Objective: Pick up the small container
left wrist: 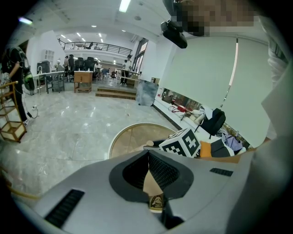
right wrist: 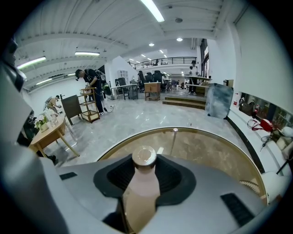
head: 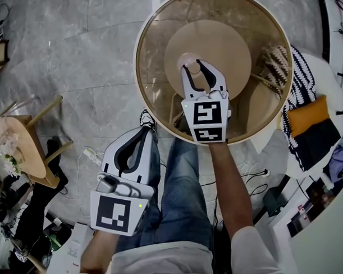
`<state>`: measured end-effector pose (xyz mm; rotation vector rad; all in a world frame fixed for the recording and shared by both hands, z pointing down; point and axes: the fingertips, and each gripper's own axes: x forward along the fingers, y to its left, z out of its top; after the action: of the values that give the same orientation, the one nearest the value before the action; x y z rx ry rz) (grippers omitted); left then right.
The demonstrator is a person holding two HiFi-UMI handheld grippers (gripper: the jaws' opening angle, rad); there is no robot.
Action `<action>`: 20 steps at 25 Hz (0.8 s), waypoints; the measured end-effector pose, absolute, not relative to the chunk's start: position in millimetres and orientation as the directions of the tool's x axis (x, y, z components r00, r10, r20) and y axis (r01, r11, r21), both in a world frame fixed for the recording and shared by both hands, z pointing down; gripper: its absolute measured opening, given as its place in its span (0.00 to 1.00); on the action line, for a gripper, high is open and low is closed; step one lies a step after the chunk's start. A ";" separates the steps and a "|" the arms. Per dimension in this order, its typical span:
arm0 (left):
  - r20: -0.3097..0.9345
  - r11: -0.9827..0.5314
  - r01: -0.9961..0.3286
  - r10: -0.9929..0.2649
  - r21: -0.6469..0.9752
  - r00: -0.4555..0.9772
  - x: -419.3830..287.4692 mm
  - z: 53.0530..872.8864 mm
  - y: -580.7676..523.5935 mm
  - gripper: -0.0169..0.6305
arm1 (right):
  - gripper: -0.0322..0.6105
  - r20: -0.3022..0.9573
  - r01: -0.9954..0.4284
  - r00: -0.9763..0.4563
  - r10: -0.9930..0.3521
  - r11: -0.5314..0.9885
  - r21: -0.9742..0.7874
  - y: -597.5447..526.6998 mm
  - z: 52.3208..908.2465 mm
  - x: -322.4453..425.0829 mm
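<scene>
Centrally, small container (right wrist: 143, 183) clamped, table rim (head: 137, 54) far.

Small container (right wrist: 143, 183) bottom hidden within right tool (right wrist: 144, 161); distant people (right wrist: 89, 84) tiny.

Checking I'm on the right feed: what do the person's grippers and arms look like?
Both the left gripper and right gripper have light-grey shells, black ribbed pads and a white cube with black square markers. Worn: white short-sleeved shirt, blue jeans.
</scene>
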<state>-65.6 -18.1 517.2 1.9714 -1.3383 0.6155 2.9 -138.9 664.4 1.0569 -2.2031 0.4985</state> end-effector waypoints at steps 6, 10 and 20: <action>0.685 -0.256 -0.932 -0.632 0.257 0.362 -65.5 510.6 -24.6 0.05 | 0.28 0.688 -0.794 -0.478 -0.546 0.603 -0.074 -132.8 657.7 5.7; 0.674 -0.262 -0.928 -0.638 0.264 0.372 -64.3 507.5 -27.3 0.05 | 0.28 0.685 -0.789 -0.484 -0.544 0.610 -0.073 -131.2 651.6 5.9; 0.670 -0.270 -0.924 -0.636 0.271 0.382 -65.6 496.2 -30.2 0.05 | 0.28 0.680 -0.766 -0.505 -0.532 0.639 -0.070 -124.1 632.8 2.9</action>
<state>-65.6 -30.2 496.2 2.0078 -1.3362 0.5818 2.9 -124.1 632.8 1.0072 -2.2305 0.4856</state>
